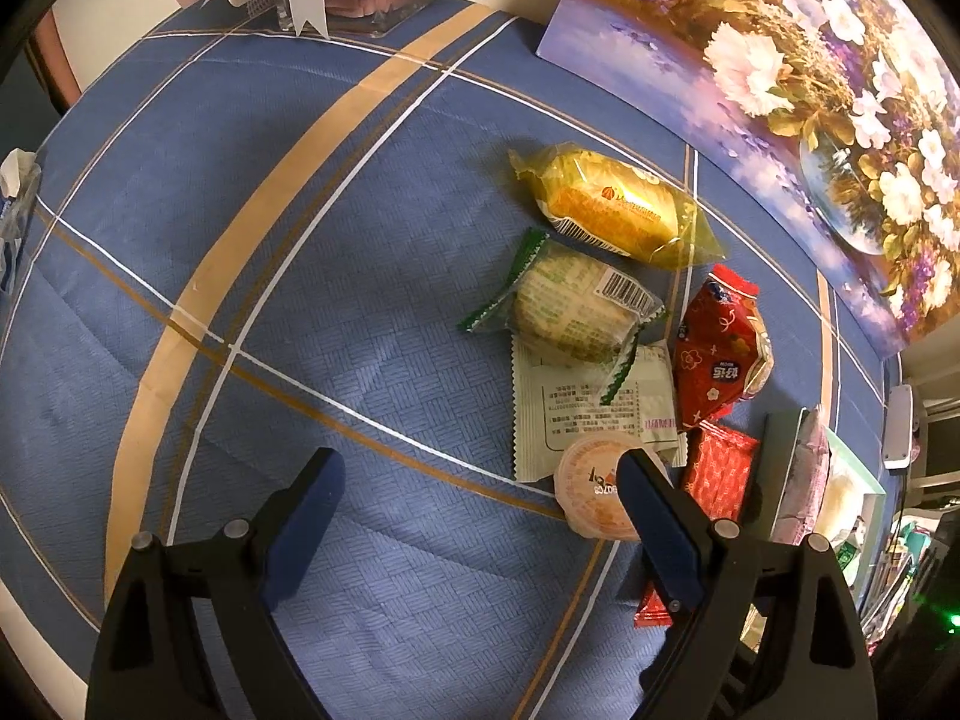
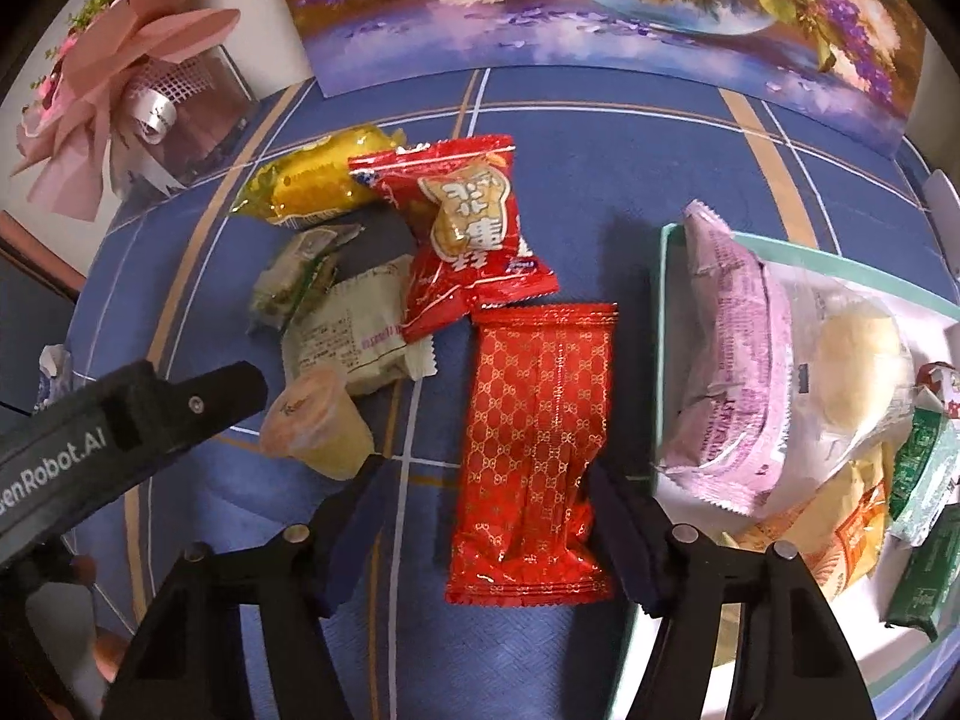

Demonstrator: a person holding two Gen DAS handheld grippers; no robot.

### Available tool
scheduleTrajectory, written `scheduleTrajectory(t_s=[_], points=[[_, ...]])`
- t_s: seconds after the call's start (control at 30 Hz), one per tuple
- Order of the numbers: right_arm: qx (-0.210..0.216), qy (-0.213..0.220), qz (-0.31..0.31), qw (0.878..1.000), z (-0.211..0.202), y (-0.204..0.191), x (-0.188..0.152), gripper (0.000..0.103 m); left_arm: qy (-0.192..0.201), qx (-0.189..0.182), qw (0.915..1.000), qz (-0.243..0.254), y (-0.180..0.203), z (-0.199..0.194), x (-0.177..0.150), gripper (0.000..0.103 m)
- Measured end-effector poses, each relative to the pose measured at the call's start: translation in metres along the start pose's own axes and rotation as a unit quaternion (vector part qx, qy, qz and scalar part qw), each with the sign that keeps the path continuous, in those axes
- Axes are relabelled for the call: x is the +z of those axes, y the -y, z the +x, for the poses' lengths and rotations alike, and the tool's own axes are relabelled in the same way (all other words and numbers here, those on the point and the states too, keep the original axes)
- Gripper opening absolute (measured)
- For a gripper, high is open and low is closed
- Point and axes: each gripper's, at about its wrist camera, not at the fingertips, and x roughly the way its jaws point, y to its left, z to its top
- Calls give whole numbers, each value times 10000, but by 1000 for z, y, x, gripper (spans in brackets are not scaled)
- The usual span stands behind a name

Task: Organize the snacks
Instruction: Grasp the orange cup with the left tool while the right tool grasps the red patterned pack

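Snacks [image 2: 390,276] lie loose on the blue surface [image 1: 360,276] beside the tray [image 2: 660,324]; your right hand-held gripper [image 2: 480,516] straddles the red patterned packet [image 2: 540,450], jaws apart, while your left hand-held gripper [image 1: 480,516] gapes empty nearby.

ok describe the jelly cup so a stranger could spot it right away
On the blue checked tablecloth, look left of the tray, at the near end of the snack pile. The jelly cup lies tipped there: the only small round plastic tub, among flat wrappers.
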Motion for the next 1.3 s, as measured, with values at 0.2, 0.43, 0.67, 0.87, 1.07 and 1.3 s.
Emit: scheduleTrajectory(t_s=[0.2, 0.43, 0.67, 0.87, 1.07, 1.3], points=[[116, -17, 13, 9999, 0, 0, -2, 68, -27, -72, 10000, 9, 0, 1, 0, 92], [-96, -86, 54, 9999, 6, 9, -3, 60, -121, -330, 9994, -39, 3, 3, 0, 92], [-276, -80, -139, 9995, 9, 2, -7, 60, -201, -598, 9979, 143, 19, 7, -2, 92], [-346, -55, -238, 9991, 12, -10, -11, 60, -356, -675, 9967, 285, 32, 19, -6, 80], [-382, -39, -282, 9989, 13, -12, -14, 60, -407, -708, 9961, 325, 38, 26, -9, 52], [-393, -15, -317, 9987, 13, -12, -14, 60, -344, -672, 9968, 280, 37, 25, -10, 46]])
